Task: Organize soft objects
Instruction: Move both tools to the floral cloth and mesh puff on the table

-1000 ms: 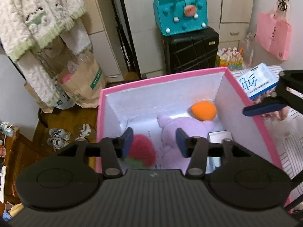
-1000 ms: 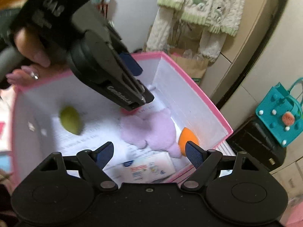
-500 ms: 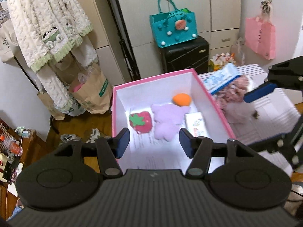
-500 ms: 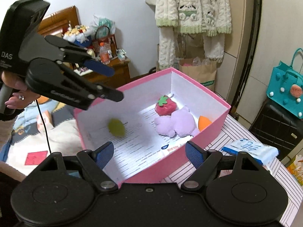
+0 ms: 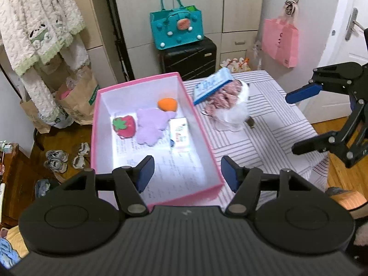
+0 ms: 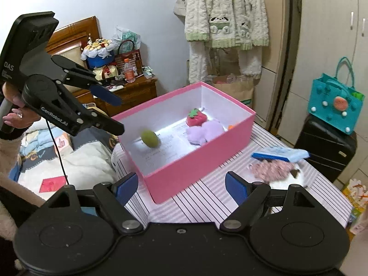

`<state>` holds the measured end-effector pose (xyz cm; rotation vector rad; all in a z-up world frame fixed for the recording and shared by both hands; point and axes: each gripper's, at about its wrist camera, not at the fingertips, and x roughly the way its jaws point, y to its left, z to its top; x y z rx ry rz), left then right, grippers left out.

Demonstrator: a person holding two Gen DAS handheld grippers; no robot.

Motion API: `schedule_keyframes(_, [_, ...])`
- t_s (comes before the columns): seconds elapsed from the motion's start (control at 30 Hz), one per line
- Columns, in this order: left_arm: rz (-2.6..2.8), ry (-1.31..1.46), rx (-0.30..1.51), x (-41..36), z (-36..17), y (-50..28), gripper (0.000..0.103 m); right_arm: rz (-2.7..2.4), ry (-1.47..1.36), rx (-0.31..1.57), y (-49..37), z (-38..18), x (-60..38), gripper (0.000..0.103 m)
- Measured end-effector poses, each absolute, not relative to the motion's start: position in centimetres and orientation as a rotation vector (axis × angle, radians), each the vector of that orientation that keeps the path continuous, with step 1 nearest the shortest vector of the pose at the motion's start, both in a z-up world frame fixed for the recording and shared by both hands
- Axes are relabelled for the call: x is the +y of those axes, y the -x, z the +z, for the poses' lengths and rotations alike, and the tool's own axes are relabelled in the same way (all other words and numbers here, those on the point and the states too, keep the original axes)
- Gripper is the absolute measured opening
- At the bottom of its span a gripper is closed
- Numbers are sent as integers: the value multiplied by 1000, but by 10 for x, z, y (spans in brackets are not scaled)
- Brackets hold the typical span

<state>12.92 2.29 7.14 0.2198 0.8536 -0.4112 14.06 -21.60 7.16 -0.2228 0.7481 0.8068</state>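
Both tools, left tool (image 5: pixel 186 172) and right tool (image 6: pixel 181 187), are hanging open and empty. The plush (image 6: pixel 276 170), under a packet (image 6: pixel 279 155), is lying outside the box (image 6: pixel 202 154) near the worktop's far edge; a clumsy grab risks knocking either off.

A teal bag (image 5: pixel 176 28) sat on a black suitcase (image 5: pixel 188 56) at the far side, against pale cupboards (image 5: pixel 239 4). To the right a pink bag (image 5: pixel 280 42) hung by a white door (image 5: pixel 345 46). On the left, a fleecy white-and-green robe (image 5: pixel 39 23) hung above a brown paper bag (image 5: pixel 78 96), with shoes (image 5: pixel 56 159) on the wooden floor nearby. A cluttered wooden cabinet (image 6: pixel 135 92) stood against the far wall, and a bed (image 6: pixel 69 158) lay nearer.
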Motion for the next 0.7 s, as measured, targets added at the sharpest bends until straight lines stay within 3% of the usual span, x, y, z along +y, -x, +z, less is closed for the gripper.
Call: schedule_keyframes(0.7, [-564,-181,782,-80,18,-125,66,741,272,677,-116,14,-279,86])
